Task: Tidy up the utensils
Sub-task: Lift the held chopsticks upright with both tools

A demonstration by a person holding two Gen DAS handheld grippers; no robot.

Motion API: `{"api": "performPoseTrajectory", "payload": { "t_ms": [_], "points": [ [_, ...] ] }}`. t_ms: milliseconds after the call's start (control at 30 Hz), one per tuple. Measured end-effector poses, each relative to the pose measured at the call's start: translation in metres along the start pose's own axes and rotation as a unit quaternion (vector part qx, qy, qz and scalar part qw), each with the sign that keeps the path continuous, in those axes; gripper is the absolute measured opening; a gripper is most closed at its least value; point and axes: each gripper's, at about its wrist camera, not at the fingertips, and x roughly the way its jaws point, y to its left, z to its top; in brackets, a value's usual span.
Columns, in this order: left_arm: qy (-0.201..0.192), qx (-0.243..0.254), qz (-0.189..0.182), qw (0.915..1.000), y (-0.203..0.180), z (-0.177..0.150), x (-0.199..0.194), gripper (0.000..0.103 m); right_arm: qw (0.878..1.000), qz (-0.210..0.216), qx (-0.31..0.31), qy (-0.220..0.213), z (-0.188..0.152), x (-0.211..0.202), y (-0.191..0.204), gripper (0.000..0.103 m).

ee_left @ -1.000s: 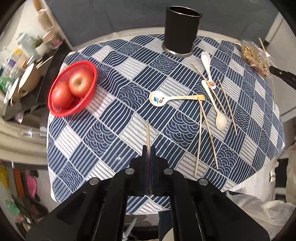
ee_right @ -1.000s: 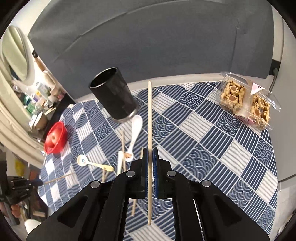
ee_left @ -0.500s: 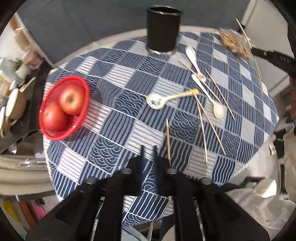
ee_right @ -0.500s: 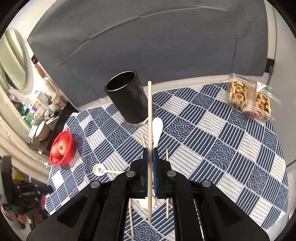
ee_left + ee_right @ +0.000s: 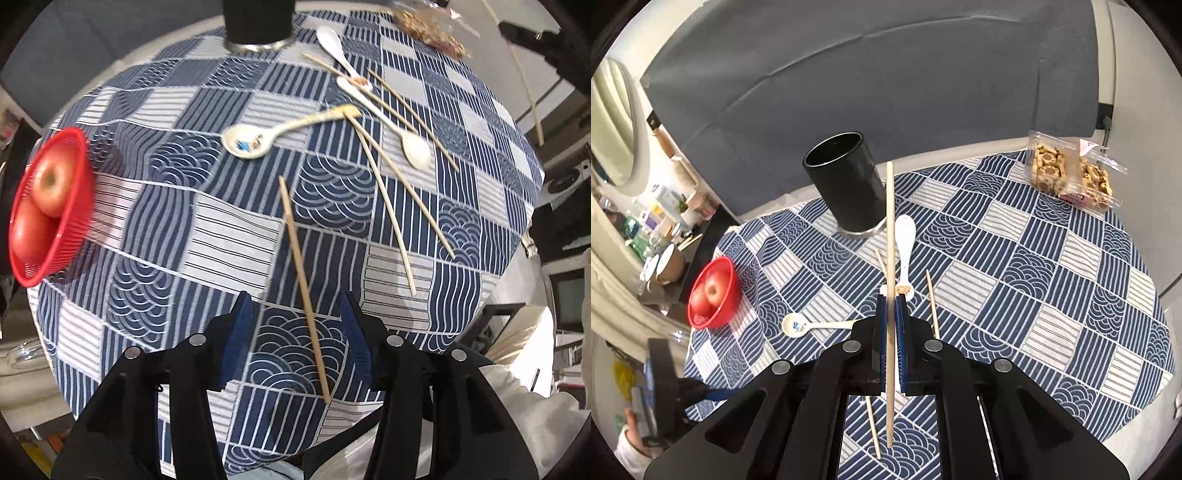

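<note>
- Jaws of the left gripper (image 5: 295,314) stand apart, having just been opening, and a loose chopstick (image 5: 303,291) lies flat on the blue patterned tablecloth (image 5: 207,229) in the gap between them, touched by neither blue pad.
- Its long axis runs from near the left camera away towards the table's middle, leaning a little left at the far tip; the near end sits closer to the right-hand pad and reaches past both pads towards the camera.
- Left of it, at the table's edge, a red basket (image 5: 70,236) holds two apples (image 5: 55,181).
- Beyond the chopstick's far tip lies a decorated spoon (image 5: 266,136), bowl to the left, handle pointing right.
- Right of that, two more chopsticks (image 5: 391,206) fan towards the near right, and two white spoons (image 5: 384,118) lie end to end with other sticks beside them.
- At the far edge stands a black cup (image 5: 846,181), upright with its mouth open.
- Jaws of the right gripper (image 5: 891,306) are pinched on a held chopstick (image 5: 890,240), clamped somewhat below its middle.
- That stick lies along the gripper's own line, its far tip reaching up beside the cup's right wall in the right wrist view and its near end jutting back under the gripper, clear of the cloth.
- Far right, a clear pack of biscuits (image 5: 1071,173) sits at the table's edge.
</note>
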Motion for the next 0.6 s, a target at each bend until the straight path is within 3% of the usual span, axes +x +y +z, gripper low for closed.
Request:
{"api": "performPoseTrajectory", "payload": {
  "t_ms": [367, 400, 500, 533, 600],
  "points": [
    [0.032, 0.008, -0.003, 0.9995, -0.006, -0.001, 0.039, 0.056, 1.0, -0.013, 0.008, -0.003, -0.007, -0.014, -0.002, 0.005],
    [0.034, 0.009, 0.001, 0.9994, -0.007, -0.002, 0.042, 0.051, 1.0, -0.012, 0.008, -0.003, -0.008, -0.014, -0.002, 0.005],
    [0.028, 0.021, 0.031, 0.9989, -0.008, -0.002, 0.045, 0.021, 1.0, -0.015, 0.009, -0.003, -0.008, -0.015, -0.002, 0.005],
    [0.029, 0.016, 0.022, 0.9992, -0.006, -0.001, 0.044, 0.007, 1.0, -0.014, 0.01, -0.003, -0.008, -0.015, -0.002, 0.005],
    [0.033, -0.007, 0.005, 0.9994, 0.004, 0.001, 0.043, 0.005, 1.0, -0.013, 0.013, -0.004, -0.008, -0.014, -0.002, 0.005]
  ]
}}
